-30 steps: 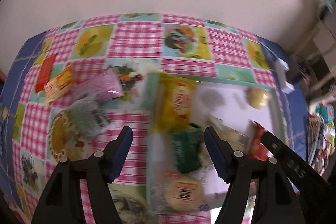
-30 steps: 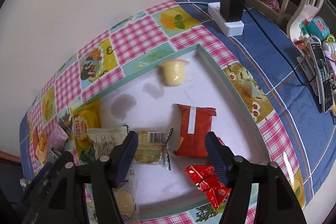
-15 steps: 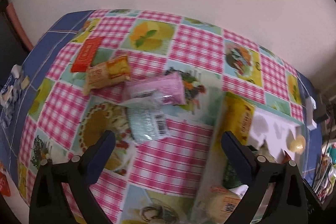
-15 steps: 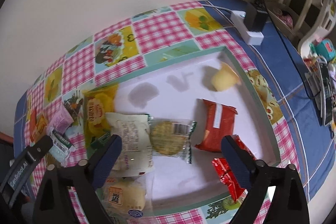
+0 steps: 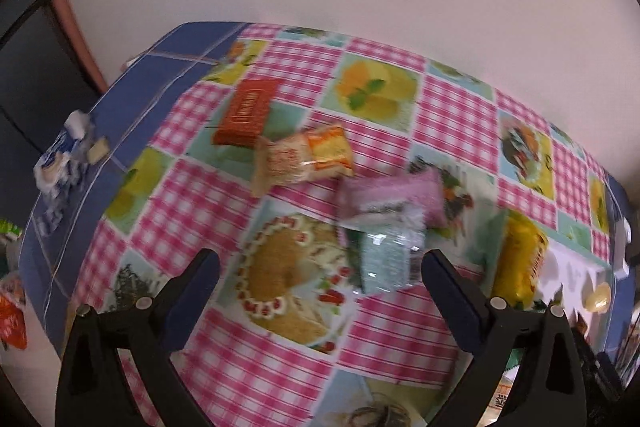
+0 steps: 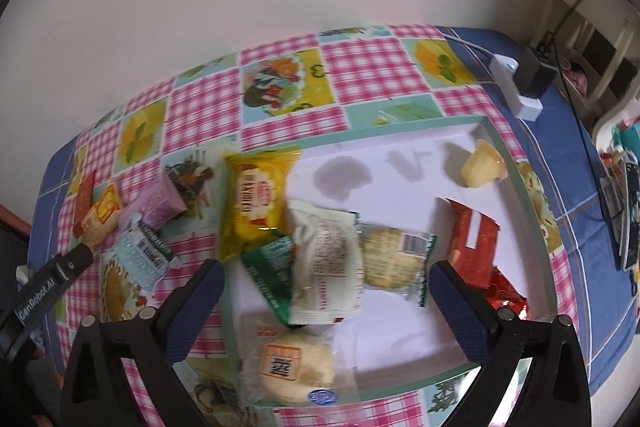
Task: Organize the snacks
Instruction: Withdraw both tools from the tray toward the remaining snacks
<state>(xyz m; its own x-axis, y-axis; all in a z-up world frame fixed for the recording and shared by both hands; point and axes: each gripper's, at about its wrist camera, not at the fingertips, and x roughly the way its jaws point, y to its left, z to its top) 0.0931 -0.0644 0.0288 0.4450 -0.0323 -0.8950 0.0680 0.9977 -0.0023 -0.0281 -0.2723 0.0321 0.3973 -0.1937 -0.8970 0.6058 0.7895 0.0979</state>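
My left gripper (image 5: 320,267) hangs open and empty above the checked cloth. A pale blue packet (image 5: 384,259) lies between its fingers lower down, untouched. Beyond it lie a pink packet (image 5: 394,193), an orange-yellow packet (image 5: 304,157) and a flat red packet (image 5: 250,111). My right gripper (image 6: 326,279) hovers over the green-rimmed white tray (image 6: 400,133), its jaws still opening with nothing held. In the tray lie a yellow packet (image 6: 258,195), a white packet (image 6: 324,259), a green packet (image 6: 272,267), a cracker packet (image 6: 394,259), a red packet (image 6: 472,243), a bun packet (image 6: 296,367) and a jelly cup (image 6: 480,169).
A white power strip (image 6: 516,87) with a black adapter sits on the blue cloth beyond the tray. Cluttered items (image 6: 624,207) crowd the far right edge. A crumpled blue-white wrapper (image 5: 64,155) lies at the table's left edge. The wall runs along the back.
Both grippers' jaws spread from half shut to wide. The left view swung left from the tray to the loose snacks. The right view shifted left; the jelly cup rolled to the tray's right rim.
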